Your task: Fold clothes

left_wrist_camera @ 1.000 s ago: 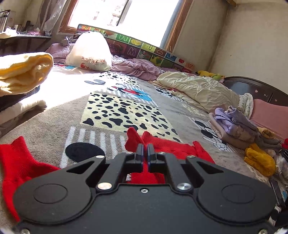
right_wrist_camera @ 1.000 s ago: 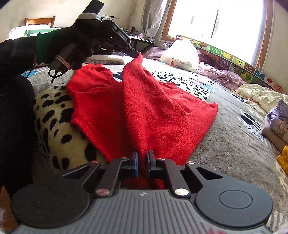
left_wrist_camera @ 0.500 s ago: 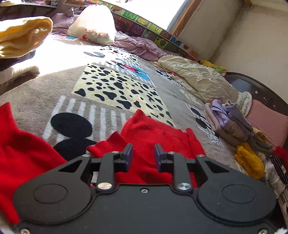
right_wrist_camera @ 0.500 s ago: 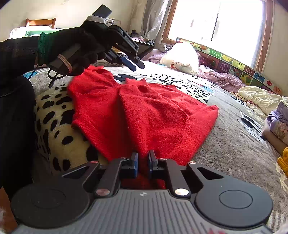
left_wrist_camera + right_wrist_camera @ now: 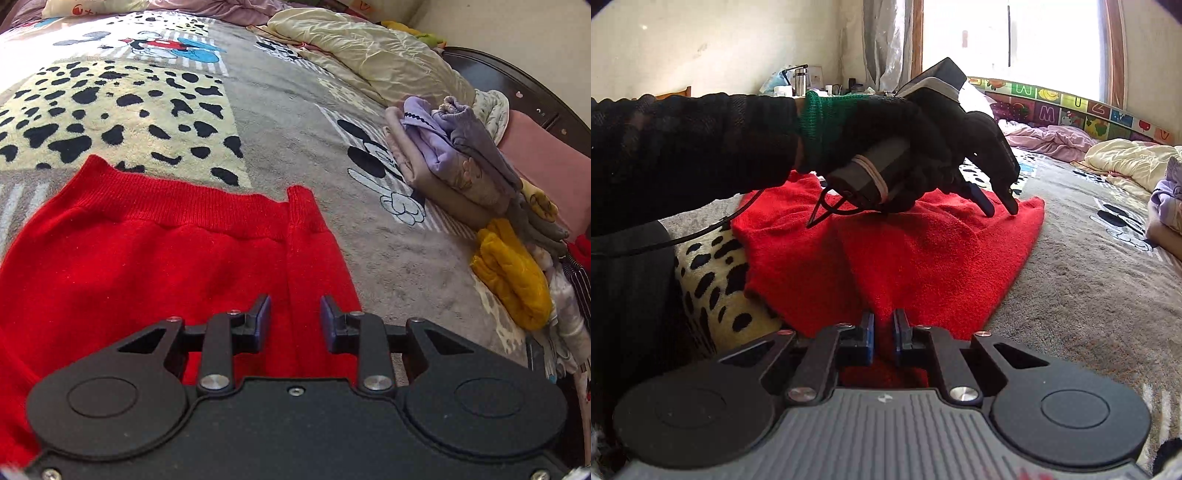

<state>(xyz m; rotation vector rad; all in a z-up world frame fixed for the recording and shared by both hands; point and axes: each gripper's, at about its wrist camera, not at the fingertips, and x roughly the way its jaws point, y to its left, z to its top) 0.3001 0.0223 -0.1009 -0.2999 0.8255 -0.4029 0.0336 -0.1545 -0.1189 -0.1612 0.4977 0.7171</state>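
Note:
A red knit sweater (image 5: pixel 155 258) lies flat on the cartoon-print bed cover (image 5: pixel 288 122), with its ribbed hem toward the far side. My left gripper (image 5: pixel 295 314) hovers open just above a fold of the sweater, with nothing between its fingers. In the right wrist view a gloved hand (image 5: pixel 886 147) holds that left gripper (image 5: pixel 999 208), tips down on the red sweater (image 5: pixel 923 258) near its far corner. My right gripper (image 5: pixel 884 332) is shut on the sweater's near edge, and red fabric shows in the narrow gap.
A pile of folded lilac and beige clothes (image 5: pixel 443 155) sits at the right, with a mustard garment (image 5: pixel 509 273) nearer. A cream quilt (image 5: pixel 369 55) and a pink pillow (image 5: pixel 546 166) lie beyond. A person's dark sleeve (image 5: pixel 683 147) crosses the left side.
The left gripper let go of the raised sweater flap, opened, and came down forward over it. The flap now lies flat. The right gripper has stayed shut on the near edge.

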